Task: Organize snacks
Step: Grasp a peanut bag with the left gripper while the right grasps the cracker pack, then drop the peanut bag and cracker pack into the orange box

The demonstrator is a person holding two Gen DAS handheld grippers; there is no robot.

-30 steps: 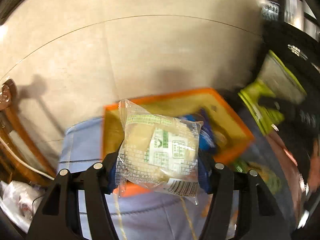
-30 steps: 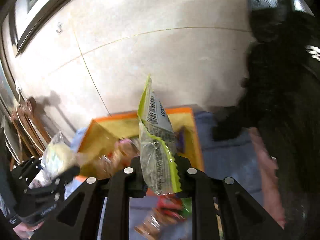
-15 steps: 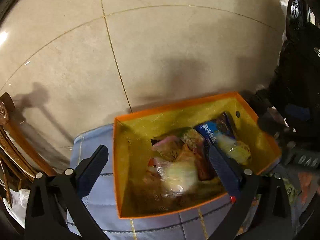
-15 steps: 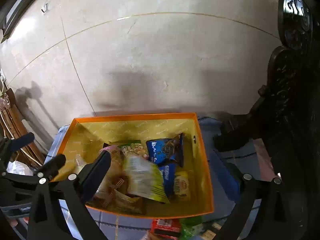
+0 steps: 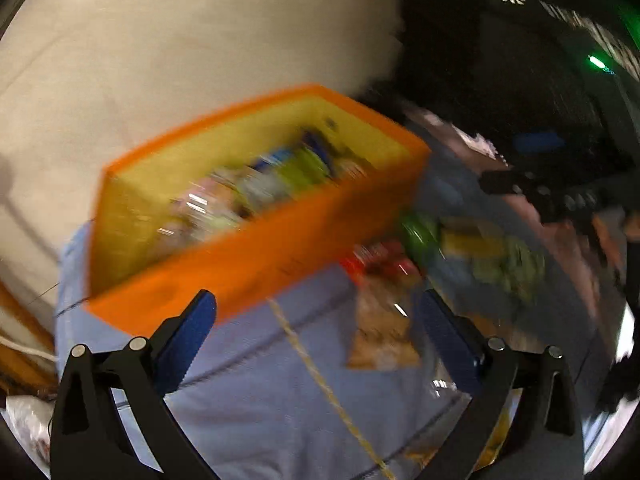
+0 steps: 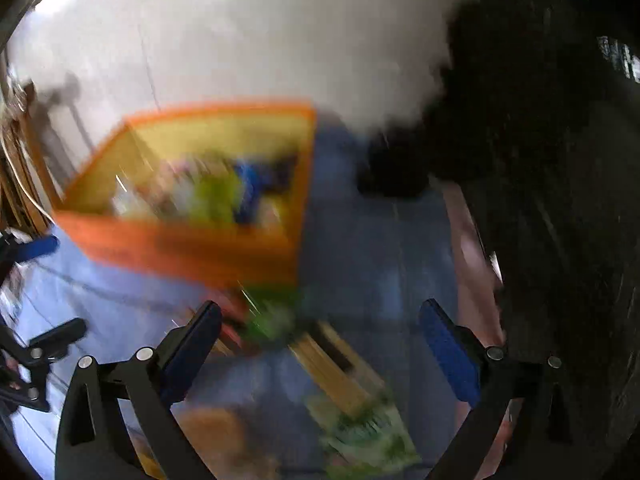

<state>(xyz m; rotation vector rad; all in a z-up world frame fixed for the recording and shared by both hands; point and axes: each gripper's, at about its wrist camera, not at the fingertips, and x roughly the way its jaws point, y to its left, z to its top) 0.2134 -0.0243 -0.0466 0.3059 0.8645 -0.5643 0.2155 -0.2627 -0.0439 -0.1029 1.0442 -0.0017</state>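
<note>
Left gripper (image 5: 320, 322): jaws wide apart, nothing held. Right gripper (image 6: 320, 320): likewise spread and empty. I noted loose snack packets (image 5: 384, 336) lying blurred on the blue cloth (image 5: 256, 392) under both, just beside the orange box (image 5: 256, 256), which already held several packets. My judgement: straddle one packet squarely, settle the blur, then pinch its middle.

One orange box (image 5: 256, 256), two grippers, several blurred snack packets.
</note>
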